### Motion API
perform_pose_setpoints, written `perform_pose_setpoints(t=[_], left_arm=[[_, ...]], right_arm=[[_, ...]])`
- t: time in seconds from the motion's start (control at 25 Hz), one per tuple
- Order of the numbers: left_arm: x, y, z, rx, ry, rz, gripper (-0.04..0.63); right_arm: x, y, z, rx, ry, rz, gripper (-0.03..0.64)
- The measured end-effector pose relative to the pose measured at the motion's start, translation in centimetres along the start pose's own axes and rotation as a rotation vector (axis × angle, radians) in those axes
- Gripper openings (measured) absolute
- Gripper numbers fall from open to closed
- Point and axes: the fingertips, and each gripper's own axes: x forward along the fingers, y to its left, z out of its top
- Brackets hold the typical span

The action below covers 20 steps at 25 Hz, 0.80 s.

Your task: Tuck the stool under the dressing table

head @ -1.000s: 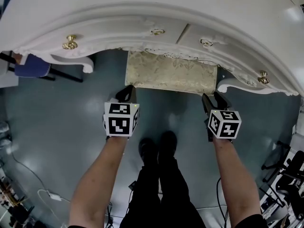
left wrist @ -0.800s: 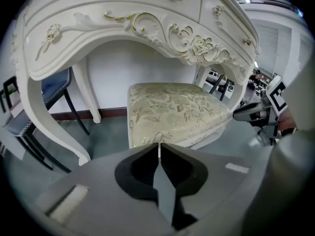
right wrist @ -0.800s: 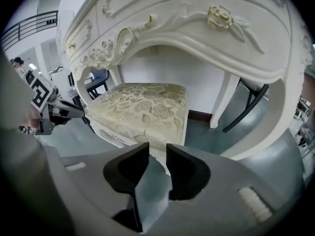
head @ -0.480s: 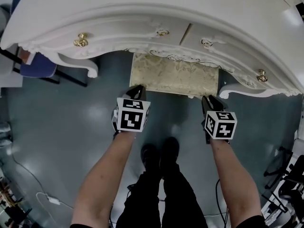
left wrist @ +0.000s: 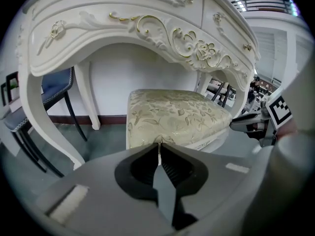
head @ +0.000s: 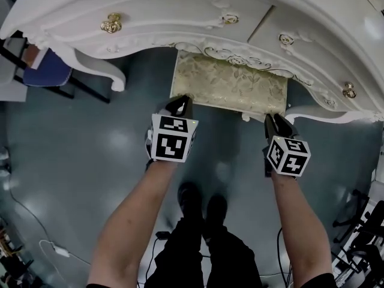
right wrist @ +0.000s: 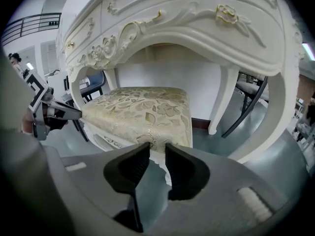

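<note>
The stool point(head: 231, 86), with a pale gold floral cushion on a white frame, stands partly beneath the white carved dressing table point(head: 180, 17). My left gripper point(head: 182, 102) is shut, its tips against the stool's left front corner point(left wrist: 147, 132). My right gripper point(head: 277, 120) is at the right front corner. Its jaws have just been closing and now stand narrow, with the corner of the stool point(right wrist: 142, 112) between the tips. The left gripper view shows the right gripper point(left wrist: 246, 123) across the seat.
A blue chair point(head: 45, 71) stands behind the table's curved left leg point(head: 99, 71). The table's right leg point(head: 318, 116) curls beside my right gripper. My own legs and shoes point(head: 201, 200) are on the grey floor, cables point(head: 54, 248) lie at lower left, and black equipment point(head: 360, 233) stands at lower right.
The right gripper's jaws have narrowed at the stool's right front corner. Both grippers stay at the stool's front edge. The head view has shifted, so the table sits higher in frame.
</note>
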Motion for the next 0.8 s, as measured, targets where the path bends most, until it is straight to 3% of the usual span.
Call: perform_pose_setpoints(t=[0.52, 0.8], left_arm=[[3.5, 1.7, 3.8, 0.012, -0.112, 0.042, 0.031], [5.8, 3.8, 6.4, 0.061, -0.161, 0.06, 0.022]], right_arm=[[3.7, -1.7, 4.0, -0.025, -0.115, -0.005, 0.1], [5.8, -1.5, 6.2, -0.065, -0.171, -0.017, 0.092]])
